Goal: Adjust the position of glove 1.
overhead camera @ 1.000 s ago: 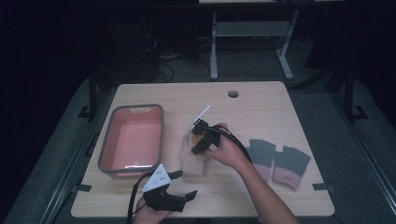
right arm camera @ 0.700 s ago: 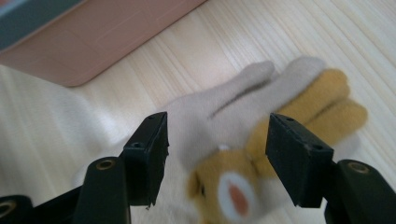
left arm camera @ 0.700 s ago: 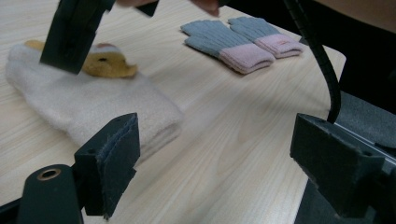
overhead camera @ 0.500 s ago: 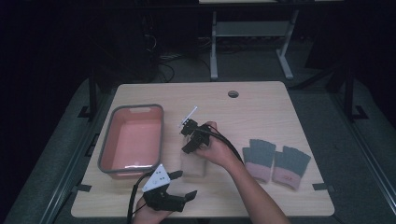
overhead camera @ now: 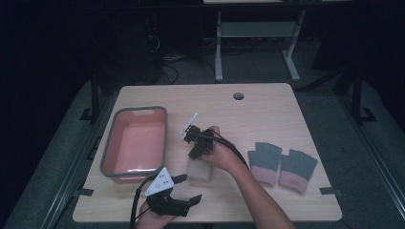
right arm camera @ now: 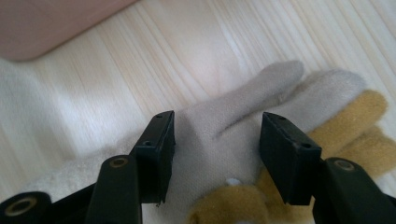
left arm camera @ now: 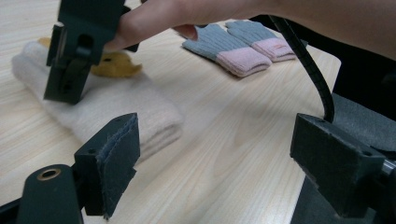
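Observation:
A cream glove lies flat near the table's middle, and a yellow-brown glove shows beside it. My right gripper points down at them. Its jaws have just been closing a little but stand apart, with the cream glove between and below them, not pinched. My left gripper rests at the near edge, open and holding nothing. In its view the right gripper hangs over the cream glove, next to the yellow-brown glove.
A pink tray with a grey rim stands left of the gloves, its corner near my right gripper. A pair of grey gloves with pink cuffs lies to the right. A round cable hole is at the far edge.
My right gripper has shifted left over the cream glove, closer to the tray. The left gripper has stayed put.

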Tool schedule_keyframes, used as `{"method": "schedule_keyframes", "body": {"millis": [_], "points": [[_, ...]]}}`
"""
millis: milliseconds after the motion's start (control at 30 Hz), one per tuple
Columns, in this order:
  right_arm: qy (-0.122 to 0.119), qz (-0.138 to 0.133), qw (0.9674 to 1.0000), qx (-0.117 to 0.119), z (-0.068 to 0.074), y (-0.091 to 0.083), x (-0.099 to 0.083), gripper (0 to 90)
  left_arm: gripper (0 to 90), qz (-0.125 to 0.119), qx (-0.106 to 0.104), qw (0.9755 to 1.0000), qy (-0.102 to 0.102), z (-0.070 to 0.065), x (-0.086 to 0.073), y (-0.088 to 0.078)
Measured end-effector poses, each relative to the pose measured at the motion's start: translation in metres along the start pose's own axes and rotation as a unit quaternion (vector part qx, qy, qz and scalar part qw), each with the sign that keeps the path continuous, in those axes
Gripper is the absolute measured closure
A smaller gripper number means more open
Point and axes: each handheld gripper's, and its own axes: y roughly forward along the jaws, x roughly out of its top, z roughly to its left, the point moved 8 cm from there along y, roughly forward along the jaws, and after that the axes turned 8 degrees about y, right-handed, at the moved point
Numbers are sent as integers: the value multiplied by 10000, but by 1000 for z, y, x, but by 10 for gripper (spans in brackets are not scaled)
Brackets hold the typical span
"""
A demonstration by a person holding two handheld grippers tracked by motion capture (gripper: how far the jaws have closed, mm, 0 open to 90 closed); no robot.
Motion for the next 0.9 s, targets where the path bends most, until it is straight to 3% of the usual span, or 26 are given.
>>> {"method": "schedule_keyframes", "body": {"millis": [67,167,300,433,633,733,800,900], "points": [[-25,-23,10000,49,-5,-3,-8,449,158,-85,-141,9994,-309,-1,2,0],[-77,7,9999,65,-10,-7,-16,447,157,-77,-158,9989,-430,-2,4,1],[-32,-3,9999,107,-16,-11,-26,444,157,-6,-106,9989,-453,-4,5,4],[43,-95,9997,212,-22,-15,-37,437,157,30,7,9994,-349,-6,7,9],[134,-115,9996,205,-28,-21,-48,424,157,137,12,9992,-369,-7,8,20],[208,-307,9990,268,-29,-28,-50,401,157,227,-54,9988,-424,-7,9,26],[417,-607,9965,405,-31,-43,-54,377,158,264,-72,9984,-490,-4,11,30],[641,-674,9946,458,-32,-51,-58,352,158,393,-30,9981,-482,0,12,35]]}}
